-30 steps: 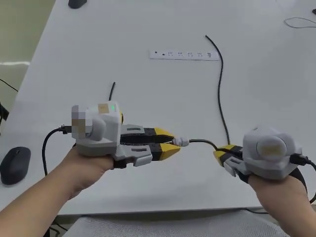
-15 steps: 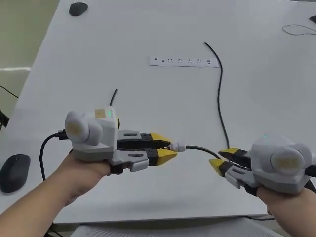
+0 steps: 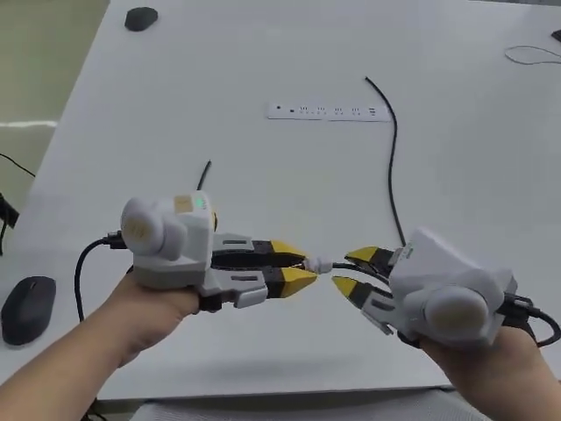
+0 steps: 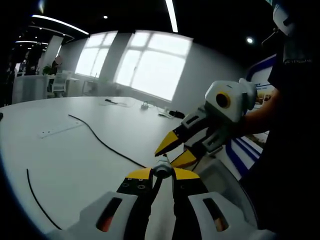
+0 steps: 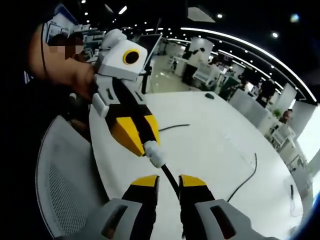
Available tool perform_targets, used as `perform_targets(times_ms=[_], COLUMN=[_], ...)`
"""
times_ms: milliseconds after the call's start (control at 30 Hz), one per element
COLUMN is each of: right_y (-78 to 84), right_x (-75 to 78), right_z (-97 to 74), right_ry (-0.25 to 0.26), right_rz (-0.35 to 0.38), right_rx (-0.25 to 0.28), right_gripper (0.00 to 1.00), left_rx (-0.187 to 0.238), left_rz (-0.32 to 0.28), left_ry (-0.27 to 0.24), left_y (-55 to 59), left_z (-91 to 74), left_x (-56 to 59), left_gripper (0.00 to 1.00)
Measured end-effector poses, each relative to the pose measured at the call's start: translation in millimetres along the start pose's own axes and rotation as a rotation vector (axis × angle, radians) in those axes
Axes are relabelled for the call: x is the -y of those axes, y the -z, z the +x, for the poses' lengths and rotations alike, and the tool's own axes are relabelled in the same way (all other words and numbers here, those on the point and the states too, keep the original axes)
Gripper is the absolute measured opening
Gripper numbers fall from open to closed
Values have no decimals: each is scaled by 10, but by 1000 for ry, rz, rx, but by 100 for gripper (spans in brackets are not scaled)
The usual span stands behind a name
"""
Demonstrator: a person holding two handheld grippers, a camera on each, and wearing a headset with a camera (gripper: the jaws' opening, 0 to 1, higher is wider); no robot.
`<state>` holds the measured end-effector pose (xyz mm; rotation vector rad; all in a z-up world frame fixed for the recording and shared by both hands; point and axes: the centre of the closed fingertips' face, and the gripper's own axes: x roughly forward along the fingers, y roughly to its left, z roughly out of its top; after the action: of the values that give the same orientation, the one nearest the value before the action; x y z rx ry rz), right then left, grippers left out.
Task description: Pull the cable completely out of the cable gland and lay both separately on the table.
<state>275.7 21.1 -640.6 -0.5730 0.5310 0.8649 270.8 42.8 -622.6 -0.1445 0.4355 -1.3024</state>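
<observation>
The left gripper (image 3: 303,267) is clamped on the white cable gland (image 3: 321,263), which sticks out just past its yellow tips, held above the near edge of the white table (image 3: 263,53). The black cable (image 3: 392,167) leaves the gland and passes straight between the jaws of the right gripper (image 3: 355,270), which stand apart around it, close to the gland, without pinching it. Beyond that gripper the cable trails across the table, ending near the power strip (image 3: 329,111).
</observation>
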Motion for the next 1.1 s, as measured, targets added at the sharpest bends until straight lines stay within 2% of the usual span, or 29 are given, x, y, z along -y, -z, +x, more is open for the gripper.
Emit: perform_targets(times_ms=[200, 833, 1100], right_y=[7, 119, 152], right_x=[23, 21, 28], right_z=[34, 55, 59], right_ry=[-2, -11, -18], right_rz=[-54, -5, 38], right_rx=[-11, -28, -22], right_gripper=[4, 0, 0], left_rx=[-12, -23, -26], left_rz=[6, 11, 11], left_ry=[3, 2, -2], left_y=[27, 42, 49], left_z=[20, 76, 96], left_x=[-7, -1, -4], left_gripper=[15, 15, 15])
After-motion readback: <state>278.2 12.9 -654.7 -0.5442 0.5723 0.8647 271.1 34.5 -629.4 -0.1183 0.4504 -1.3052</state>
